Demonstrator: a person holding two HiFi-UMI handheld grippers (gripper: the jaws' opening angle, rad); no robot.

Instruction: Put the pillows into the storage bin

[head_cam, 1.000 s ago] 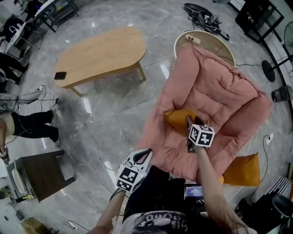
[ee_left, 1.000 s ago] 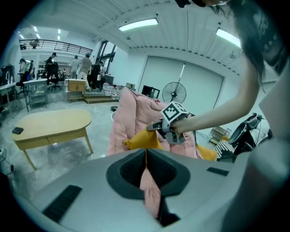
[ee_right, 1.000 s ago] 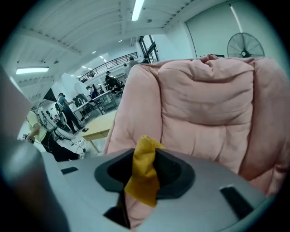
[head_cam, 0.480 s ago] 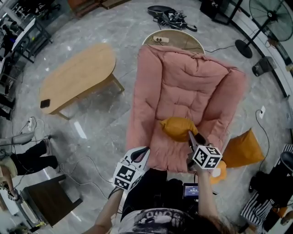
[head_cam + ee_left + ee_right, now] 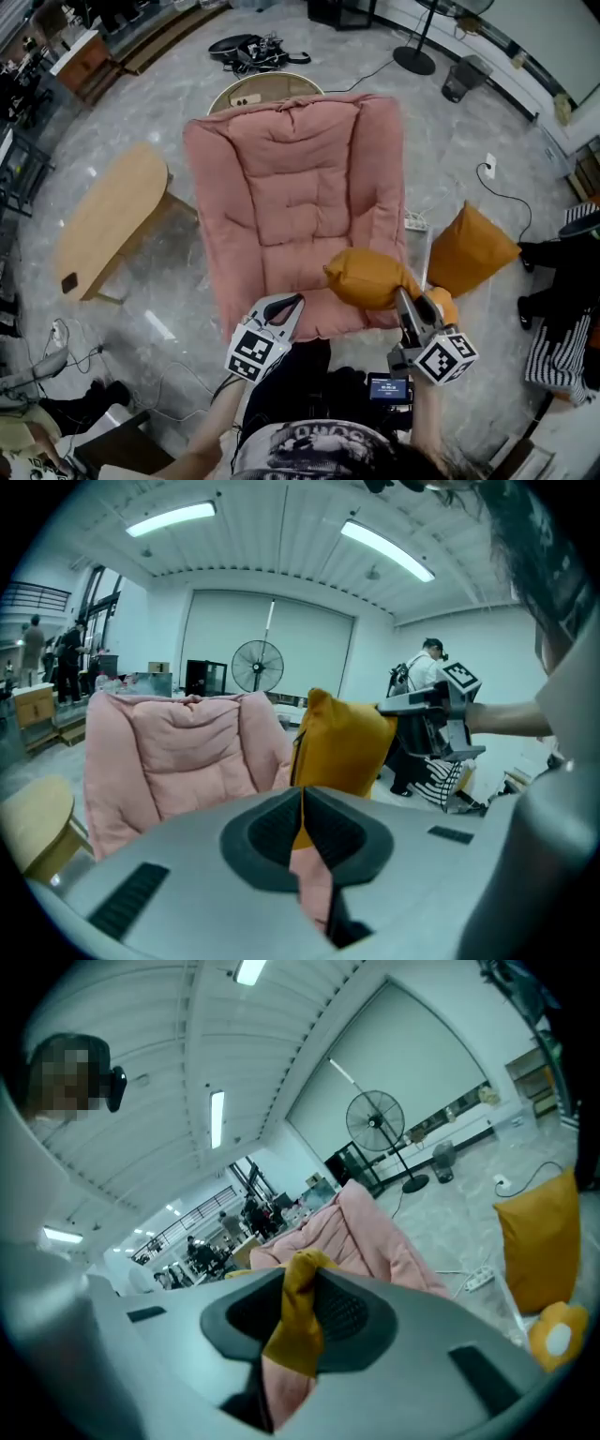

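My right tool (image 5: 406,300) is closing, a fold of the orange pillow (image 5: 367,277) nipped between its jaws, and the pillow hangs just over the front edge of the pink chair cushion (image 5: 291,187). My left tool (image 5: 284,307) is pressed together, empty. I'd take a deeper bite before swinging; thin fabric could slip. A second pillow (image 5: 469,248) sits on the floor to my right. No readable writing, only square markers.

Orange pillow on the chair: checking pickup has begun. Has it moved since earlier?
Yes. The orange pillow moved from the pink chair's seat middle to its front-right corner.
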